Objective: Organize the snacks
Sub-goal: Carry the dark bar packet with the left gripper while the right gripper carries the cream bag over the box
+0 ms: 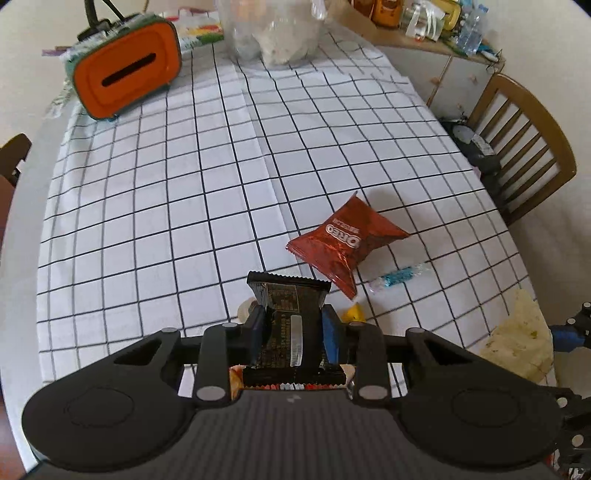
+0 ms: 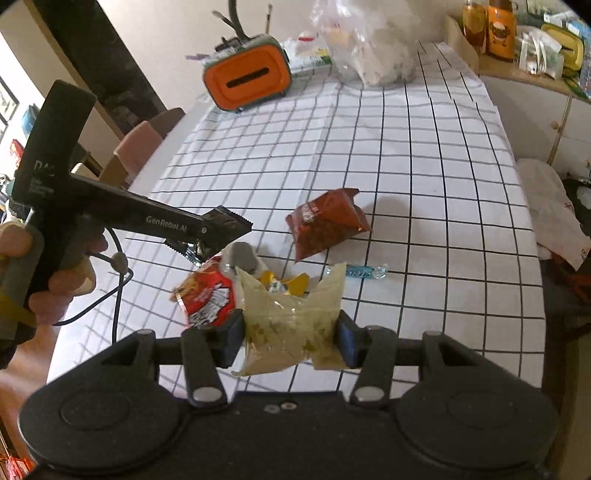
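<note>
My left gripper [image 1: 293,330] is shut on a black snack packet [image 1: 286,310] and holds it above the checked tablecloth [image 1: 184,206]; it also shows in the right wrist view [image 2: 218,225]. My right gripper [image 2: 291,332] is shut on a pale yellow-green clear packet [image 2: 291,317], also seen at the right edge of the left wrist view [image 1: 521,339]. A red Oreo packet [image 1: 345,240] [image 2: 325,221] lies on the cloth ahead. A blue wrapped candy [image 1: 399,277] [image 2: 364,272], a yellow candy [image 2: 286,282] and a red-and-white packet [image 2: 208,295] lie near the grippers.
An orange and green box with a slot [image 1: 125,74] [image 2: 245,77] stands at the far left of the table. A clear plastic bag [image 1: 273,29] [image 2: 369,44] sits at the far end. A wooden chair [image 1: 524,144] stands to the right, a cluttered shelf [image 2: 524,40] behind.
</note>
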Demonstrator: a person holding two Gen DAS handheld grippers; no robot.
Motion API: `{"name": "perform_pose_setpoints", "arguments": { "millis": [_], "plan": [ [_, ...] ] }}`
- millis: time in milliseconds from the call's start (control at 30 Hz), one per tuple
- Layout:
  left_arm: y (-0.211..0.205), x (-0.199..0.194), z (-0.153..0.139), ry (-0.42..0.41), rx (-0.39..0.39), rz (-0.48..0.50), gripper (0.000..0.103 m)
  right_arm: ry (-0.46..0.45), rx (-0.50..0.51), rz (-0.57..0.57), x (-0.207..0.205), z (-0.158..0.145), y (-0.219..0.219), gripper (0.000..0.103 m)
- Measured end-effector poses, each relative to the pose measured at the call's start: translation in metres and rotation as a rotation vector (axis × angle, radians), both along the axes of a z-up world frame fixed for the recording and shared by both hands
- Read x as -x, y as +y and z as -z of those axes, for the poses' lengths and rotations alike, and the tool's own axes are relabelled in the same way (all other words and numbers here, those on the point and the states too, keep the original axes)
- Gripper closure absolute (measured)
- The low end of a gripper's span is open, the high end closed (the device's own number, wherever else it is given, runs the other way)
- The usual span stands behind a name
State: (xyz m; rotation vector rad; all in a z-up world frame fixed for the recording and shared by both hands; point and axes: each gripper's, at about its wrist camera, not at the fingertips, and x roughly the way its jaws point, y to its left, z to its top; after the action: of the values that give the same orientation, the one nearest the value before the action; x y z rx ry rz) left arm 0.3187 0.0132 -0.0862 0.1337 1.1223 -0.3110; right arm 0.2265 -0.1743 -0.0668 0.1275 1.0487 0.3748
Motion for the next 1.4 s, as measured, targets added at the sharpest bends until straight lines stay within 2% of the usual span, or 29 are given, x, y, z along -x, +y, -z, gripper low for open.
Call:
{"name": "perform_pose_setpoints", "arguments": {
  "millis": [367, 633, 1067, 1400],
  "plan": [
    [-0.001, 0.078, -0.048, -0.068, -0.005, 0.012, 0.072, -0.032, -0.019, -0.064, 0.055, -0.037, 0.0, 0.053],
    [-0.006, 0.143, -0.059, -0.07, -0.003, 0.02, 0.072, -0.032, -0.029, -0.127, 0.093, -0.044, 0.003, 0.053],
    [-0.005, 0.224, -0.034, -0.055, -0.048, 0.016, 0.072, 0.007, 0.01, -0.236, 0.145, -0.016, 0.026, 0.053],
    [-0.01, 0.251, 0.005, 0.003, -0.093, 0.016, 0.072, 0.047, 0.087, -0.267, 0.172, 0.017, 0.044, 0.053]
  ]
}}
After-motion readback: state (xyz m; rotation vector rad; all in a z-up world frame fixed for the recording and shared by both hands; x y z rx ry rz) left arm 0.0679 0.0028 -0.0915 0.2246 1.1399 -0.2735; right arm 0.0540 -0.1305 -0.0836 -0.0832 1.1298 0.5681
